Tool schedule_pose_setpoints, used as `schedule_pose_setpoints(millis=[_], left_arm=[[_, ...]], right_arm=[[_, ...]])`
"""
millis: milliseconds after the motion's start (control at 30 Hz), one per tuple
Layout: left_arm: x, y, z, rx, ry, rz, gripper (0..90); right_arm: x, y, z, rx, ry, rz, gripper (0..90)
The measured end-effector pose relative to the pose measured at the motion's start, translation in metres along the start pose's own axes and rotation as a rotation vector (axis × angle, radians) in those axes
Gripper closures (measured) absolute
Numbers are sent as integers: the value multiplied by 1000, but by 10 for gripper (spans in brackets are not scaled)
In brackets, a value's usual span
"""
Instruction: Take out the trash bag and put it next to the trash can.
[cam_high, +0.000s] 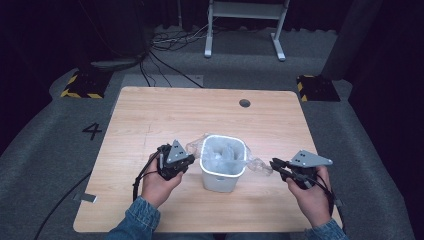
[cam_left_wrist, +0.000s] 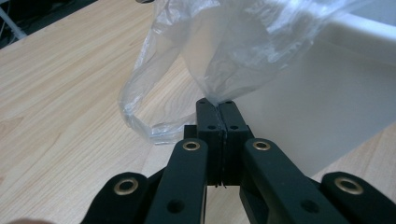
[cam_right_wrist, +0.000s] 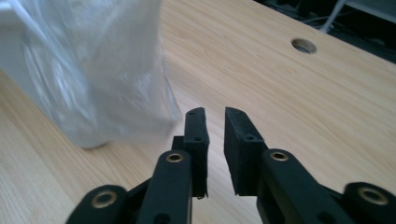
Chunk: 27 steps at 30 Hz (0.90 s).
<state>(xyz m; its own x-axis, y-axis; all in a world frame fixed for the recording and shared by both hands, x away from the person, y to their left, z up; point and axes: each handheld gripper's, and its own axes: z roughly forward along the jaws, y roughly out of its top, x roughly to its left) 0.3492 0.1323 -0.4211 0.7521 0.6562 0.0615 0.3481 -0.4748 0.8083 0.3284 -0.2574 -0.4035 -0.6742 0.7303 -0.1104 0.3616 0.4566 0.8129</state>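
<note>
A small white bin (cam_high: 220, 180) stands in the middle of the wooden table (cam_high: 150, 115), lined with a clear plastic bag (cam_high: 222, 152) whose edges spill over both sides. My left gripper (cam_high: 190, 159) is at the bin's left side, shut on a pinch of the bag's rim (cam_left_wrist: 210, 51); the jaws meet on the film at my left gripper (cam_left_wrist: 217, 106), with the bin wall (cam_left_wrist: 322, 107) just to the right. At the bin's right, my right gripper (cam_high: 274, 164) is open by a narrow gap with nothing between its fingers. In its own view my right gripper (cam_right_wrist: 215, 116) sits just right of the hanging bag (cam_right_wrist: 93, 79).
A round cable hole (cam_high: 244, 103) (cam_right_wrist: 303, 45) is in the table's far side. Beyond the table lie cables (cam_high: 170, 40) and a white frame's legs (cam_high: 245, 30) on the grey floor. A "4" marking (cam_high: 91, 131) is on the floor at left.
</note>
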Motion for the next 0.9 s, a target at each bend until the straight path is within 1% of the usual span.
schedule_pose_setpoints(millis=[67,100,200,267,333,433,467,533,600,667,700,800,867,900], left_arm=[[-2,0,0,-1,-5,0,890],[-3,-1,0,-5,-11,-1,890],[-6,-3,0,-2,-28,-6,890],[-10,-3,-1,4,-27,7,890],[-13,-3,-4,1,-25,18,890],[-18,-2,-7,-8,-34,22,890],[-19,-2,-7,-6,-36,23,890],[-19,-2,-5,-2,-37,25,888],[-18,-1,-3,-5,-33,16,880],[-16,0,-1,-10,-24,11,872],[-15,1,1,-12,-22,7,865],[-10,2,7,-15,-11,7,834],[-8,2,10,-20,-16,9,814],[-8,2,12,-19,-11,19,801]], right_arm=[[1,-9,-8,4,-10,37,776],[3,-11,-11,2,-11,44,775],[16,-15,-23,-12,-9,35,780],[24,-15,-32,-16,-6,27,786],[29,-15,-38,-24,8,29,799],[39,-14,-40,-18,40,22,816],[44,-13,-38,-12,61,13,820],[51,-13,-31,-5,88,1,823],[57,-12,-18,5,118,-3,822],[62,-10,-7,3,148,1,832],[63,-8,-3,-1,155,-2,837],[66,-1,9,-16,156,-4,844],[63,5,20,-26,136,-11,840],[61,7,26,-30,124,-11,831]])
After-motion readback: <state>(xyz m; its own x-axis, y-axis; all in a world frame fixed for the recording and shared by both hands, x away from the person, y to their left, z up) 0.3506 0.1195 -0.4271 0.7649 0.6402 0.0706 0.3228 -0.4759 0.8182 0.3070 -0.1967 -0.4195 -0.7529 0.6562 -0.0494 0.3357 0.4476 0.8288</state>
